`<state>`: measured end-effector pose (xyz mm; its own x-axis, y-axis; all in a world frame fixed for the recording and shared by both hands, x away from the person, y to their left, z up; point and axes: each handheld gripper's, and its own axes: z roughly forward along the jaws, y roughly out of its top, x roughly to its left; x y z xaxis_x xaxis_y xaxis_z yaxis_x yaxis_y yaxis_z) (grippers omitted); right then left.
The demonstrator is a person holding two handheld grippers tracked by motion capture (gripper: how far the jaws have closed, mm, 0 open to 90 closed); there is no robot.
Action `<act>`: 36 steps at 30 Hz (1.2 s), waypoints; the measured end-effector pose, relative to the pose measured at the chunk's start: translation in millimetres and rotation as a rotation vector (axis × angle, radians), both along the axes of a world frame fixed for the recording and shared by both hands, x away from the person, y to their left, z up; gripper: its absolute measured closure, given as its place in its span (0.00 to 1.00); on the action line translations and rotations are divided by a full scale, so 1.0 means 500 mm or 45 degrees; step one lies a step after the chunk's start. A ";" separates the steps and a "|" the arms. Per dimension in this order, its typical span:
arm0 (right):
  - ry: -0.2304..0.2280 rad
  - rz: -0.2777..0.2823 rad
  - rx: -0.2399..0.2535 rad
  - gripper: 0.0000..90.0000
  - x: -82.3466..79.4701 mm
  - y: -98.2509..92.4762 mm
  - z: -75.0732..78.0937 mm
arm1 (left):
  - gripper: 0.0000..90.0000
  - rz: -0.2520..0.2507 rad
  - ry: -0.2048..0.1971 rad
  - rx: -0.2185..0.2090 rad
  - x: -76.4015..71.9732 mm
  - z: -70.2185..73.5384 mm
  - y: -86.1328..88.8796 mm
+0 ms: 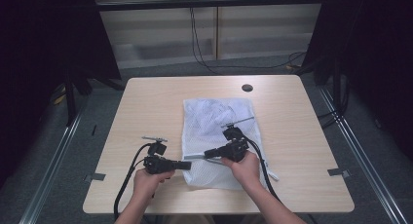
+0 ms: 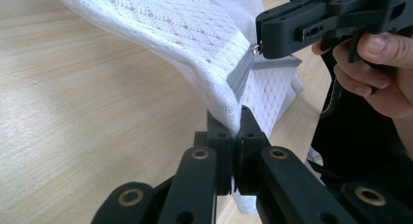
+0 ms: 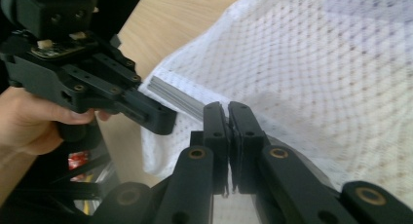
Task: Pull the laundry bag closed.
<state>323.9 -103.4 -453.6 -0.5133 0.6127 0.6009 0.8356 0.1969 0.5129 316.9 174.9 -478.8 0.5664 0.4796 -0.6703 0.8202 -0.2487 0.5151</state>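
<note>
A white mesh bag (image 1: 214,124) lies flat in the middle of the wooden table (image 1: 146,107). A grey zipper (image 2: 240,77) runs along its near left edge. My left gripper (image 1: 188,164) is shut on the bag's mesh edge (image 2: 229,107) at the end of the zipper and lifts that edge a little off the table. My right gripper (image 1: 207,153) points left toward it, jaws shut on the small metal zipper pull (image 2: 254,49). In the right gripper view the shut jaws (image 3: 228,112) sit on the grey zipper (image 3: 175,95), with the left gripper (image 3: 163,119) close beside them.
A round black cable hole (image 1: 247,87) sits near the table's far edge. Cables (image 1: 199,44) run over the floor behind the table. Dark curtains stand at both sides. Each gripper's cable trails off the near edge.
</note>
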 end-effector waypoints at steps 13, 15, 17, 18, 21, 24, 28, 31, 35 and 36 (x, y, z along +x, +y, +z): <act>-0.013 -0.011 -0.008 0.96 0.000 -0.021 0.002 | 0.98 0.004 0.005 -0.014 0.000 0.003 0.003; -0.003 -0.017 0.007 0.96 0.000 -0.024 0.000 | 0.98 0.002 0.001 -0.011 0.000 0.003 0.004; -0.002 -0.019 0.003 0.97 0.000 -0.028 -0.001 | 0.98 0.000 0.002 -0.013 0.000 0.003 0.003; 0.002 -0.024 0.009 0.97 0.000 -0.030 -0.002 | 0.98 0.000 0.002 -0.013 0.000 0.003 0.003; -0.001 -0.026 0.006 0.96 0.000 -0.033 -0.002 | 0.98 0.000 0.003 -0.015 0.000 0.003 0.003; -0.004 -0.023 0.003 0.97 -0.001 -0.034 -0.002 | 0.98 -0.010 0.002 -0.012 0.000 0.003 0.003; -0.007 -0.022 0.002 0.97 -0.001 -0.034 -0.003 | 0.98 -0.005 0.013 -0.020 -0.002 0.003 0.002; -0.005 -0.022 0.005 0.97 -0.002 -0.035 -0.003 | 0.98 -0.011 0.010 -0.020 -0.001 0.004 0.002; -0.003 -0.021 0.011 0.97 -0.002 -0.036 -0.003 | 0.98 -0.014 0.008 -0.019 -0.001 0.004 0.002; -0.003 -0.022 0.010 0.97 -0.002 -0.036 -0.003 | 0.98 -0.006 0.010 -0.019 -0.002 0.004 0.002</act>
